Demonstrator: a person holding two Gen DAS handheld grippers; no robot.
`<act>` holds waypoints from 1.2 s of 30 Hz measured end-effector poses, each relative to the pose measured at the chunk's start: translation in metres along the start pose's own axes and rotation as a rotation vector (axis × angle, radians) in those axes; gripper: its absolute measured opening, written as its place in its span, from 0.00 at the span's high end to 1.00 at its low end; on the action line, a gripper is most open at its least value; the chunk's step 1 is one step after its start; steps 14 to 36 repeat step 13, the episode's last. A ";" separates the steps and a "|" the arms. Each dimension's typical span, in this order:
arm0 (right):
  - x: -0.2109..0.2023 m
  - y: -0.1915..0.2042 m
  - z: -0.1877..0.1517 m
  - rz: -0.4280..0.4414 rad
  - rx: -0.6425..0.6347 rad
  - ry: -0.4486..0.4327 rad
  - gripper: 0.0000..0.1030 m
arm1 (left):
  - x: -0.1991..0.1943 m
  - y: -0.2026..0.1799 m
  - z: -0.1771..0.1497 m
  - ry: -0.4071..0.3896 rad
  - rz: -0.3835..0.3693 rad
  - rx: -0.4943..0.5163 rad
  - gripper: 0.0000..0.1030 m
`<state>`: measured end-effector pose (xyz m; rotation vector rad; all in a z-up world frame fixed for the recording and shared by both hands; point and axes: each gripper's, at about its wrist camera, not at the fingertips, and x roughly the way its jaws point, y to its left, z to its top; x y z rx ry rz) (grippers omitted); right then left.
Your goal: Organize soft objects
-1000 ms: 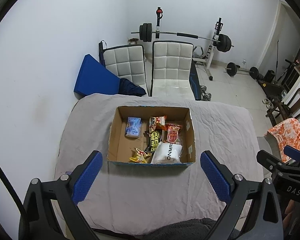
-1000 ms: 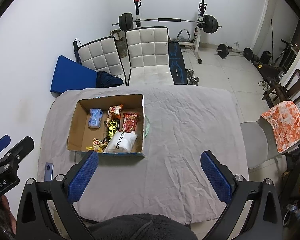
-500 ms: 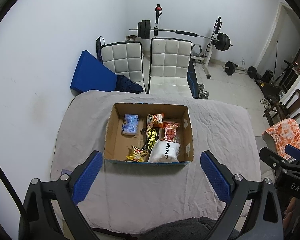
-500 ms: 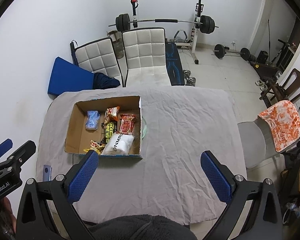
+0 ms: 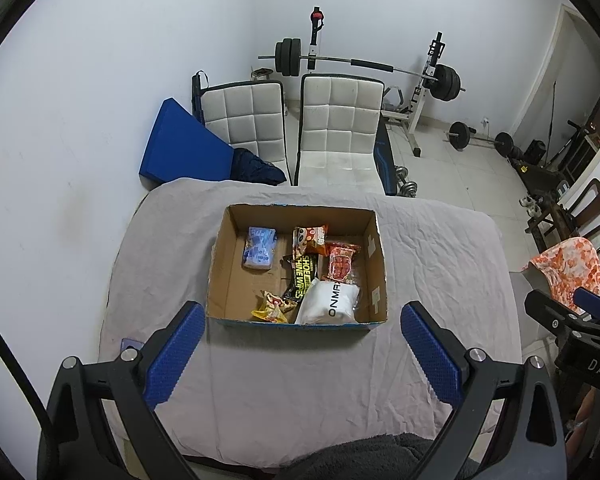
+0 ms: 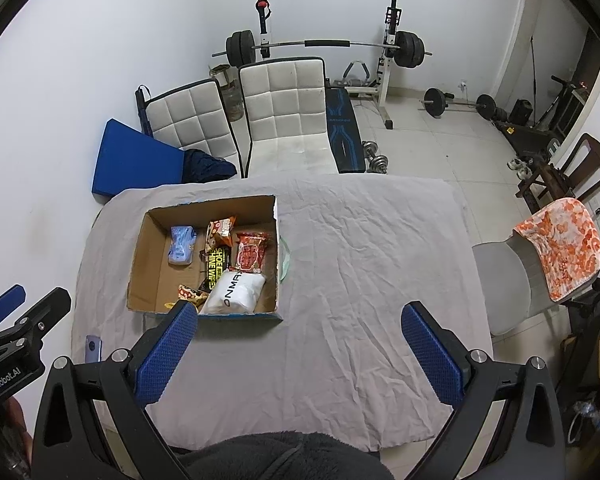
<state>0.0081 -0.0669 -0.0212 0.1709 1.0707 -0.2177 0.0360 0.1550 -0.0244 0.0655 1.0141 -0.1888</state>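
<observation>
An open cardboard box [image 5: 228, 276] [image 6: 144, 256] stands on a table under a grey cloth [image 5: 440, 272] [image 6: 372, 264]. In it lie a white soft pack [image 5: 330, 304] [image 6: 236, 293], a light blue pack [image 5: 259, 248] [image 6: 182, 246], a red snack bag [image 5: 341, 266] [image 6: 252, 257], an orange bag [image 5: 310, 237], a black and yellow wipes pack [image 5: 303, 276] and a yellow wrapper [image 5: 272, 306]. My left gripper [image 5: 300, 354] is open and empty, high above the table's near side. My right gripper [image 6: 298, 354] is open and empty, right of the box.
A pale green flat thing [image 6: 286, 256] lies by the box's right wall. A small blue object [image 6: 93, 346] lies at the table's near left edge. Two white chairs [image 5: 336, 128] and weight gear stand behind the table. A grey chair with an orange towel [image 6: 564, 244] stands to the right.
Both grippers have pulled back and risen a little, so the table and box look smaller and farther. Both stay open and empty. The box contents have not moved.
</observation>
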 end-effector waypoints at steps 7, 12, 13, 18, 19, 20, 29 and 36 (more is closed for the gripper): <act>-0.001 0.000 0.001 0.002 -0.001 0.000 0.00 | -0.002 -0.003 -0.001 -0.010 0.005 0.001 0.02; -0.003 -0.003 0.003 0.003 0.002 0.008 0.00 | -0.003 -0.003 -0.002 -0.010 0.006 -0.001 0.02; -0.002 -0.003 0.003 0.004 0.002 0.007 0.00 | -0.003 -0.003 -0.002 -0.009 0.006 -0.001 0.02; -0.002 -0.003 0.003 0.004 0.002 0.007 0.00 | -0.003 -0.003 -0.002 -0.009 0.006 -0.001 0.02; -0.002 -0.003 0.003 0.004 0.002 0.007 0.00 | -0.003 -0.003 -0.002 -0.009 0.006 -0.001 0.02; -0.002 -0.003 0.003 0.004 0.002 0.007 0.00 | -0.003 -0.003 -0.002 -0.009 0.006 -0.001 0.02; -0.002 -0.003 0.003 0.004 0.002 0.007 0.00 | -0.003 -0.003 -0.002 -0.009 0.006 -0.001 0.02; -0.002 -0.003 0.003 0.004 0.002 0.007 0.00 | -0.003 -0.003 -0.002 -0.009 0.006 -0.001 0.02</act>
